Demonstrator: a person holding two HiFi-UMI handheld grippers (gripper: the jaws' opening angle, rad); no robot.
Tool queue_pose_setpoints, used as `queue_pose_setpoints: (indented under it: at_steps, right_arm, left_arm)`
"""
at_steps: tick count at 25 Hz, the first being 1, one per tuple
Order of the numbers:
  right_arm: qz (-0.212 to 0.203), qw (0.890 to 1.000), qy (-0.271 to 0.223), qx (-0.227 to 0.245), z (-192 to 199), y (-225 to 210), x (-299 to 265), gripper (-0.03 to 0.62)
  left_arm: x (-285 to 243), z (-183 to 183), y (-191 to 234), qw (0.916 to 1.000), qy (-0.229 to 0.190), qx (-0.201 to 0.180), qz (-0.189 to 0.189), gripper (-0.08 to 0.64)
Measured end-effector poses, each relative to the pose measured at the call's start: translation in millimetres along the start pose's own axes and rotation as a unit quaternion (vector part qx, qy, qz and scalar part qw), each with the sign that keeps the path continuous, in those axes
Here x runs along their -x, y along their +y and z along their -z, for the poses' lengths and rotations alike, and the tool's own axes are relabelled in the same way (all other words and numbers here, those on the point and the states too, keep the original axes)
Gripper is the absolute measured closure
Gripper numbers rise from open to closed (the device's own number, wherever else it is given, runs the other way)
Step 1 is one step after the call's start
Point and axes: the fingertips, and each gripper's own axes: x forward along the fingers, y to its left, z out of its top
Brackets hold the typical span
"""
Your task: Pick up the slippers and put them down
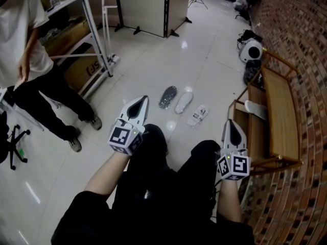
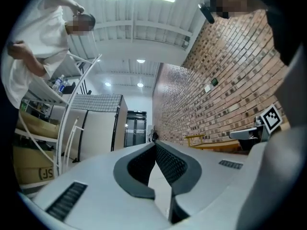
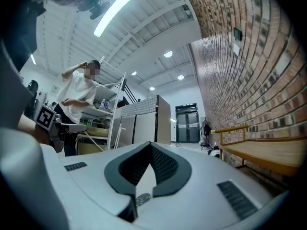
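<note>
Three slippers lie on the glossy white floor ahead of me in the head view: a grey speckled one [image 1: 168, 97], a plain white one [image 1: 184, 102] beside it, and a white one with dark print [image 1: 197, 115] nearer to me. My left gripper [image 1: 144, 98] is held level over my left leg, short of the slippers, its jaws shut with nothing between them [image 2: 155, 143]. My right gripper [image 1: 231, 121] hovers over my right leg next to the bench, jaws also closed and empty [image 3: 151, 143]. Neither gripper view shows the slippers.
A wooden bench [image 1: 280, 114] stands along the brick wall [image 1: 301, 40] at right, a white flat thing [image 1: 255, 109] on its lower shelf. A person [image 1: 30, 60] stands at left by a metal shelf rack [image 1: 94, 40]. Bags and a white round device [image 1: 251, 50] lie beyond the bench.
</note>
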Motion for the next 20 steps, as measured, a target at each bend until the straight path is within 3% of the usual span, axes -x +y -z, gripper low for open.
queue_pose_setpoints:
  at_steps: [2,5,11,20]
  right_arm:
    - [0.003,1.000,-0.001,-0.002,10.0,-1.5,9.0,0.584]
    - [-0.004,1.000,-0.006,-0.006,22.9,0.7,14.3,0.584]
    - [0.000,1.000,0.004,-0.012,36.5,3.9,17.9,0.588]
    - [0.003,1.000,0.006,-0.009,40.2,0.9,18.4,0.588]
  left_arm:
    - [12.2,5.6,4.4,0.9999,-0.010,0.007,-0.008,0.557]
    - [23.4,15.5,-1.8,0.9998,0.005,0.014,-0.012,0.557]
    - [27.8,37.2,-22.7,0.9993,0.011,-0.022,0.029,0.557]
    - [26.3,38.3,-28.2,0.9984,0.013,-0.036,0.040,0.557]
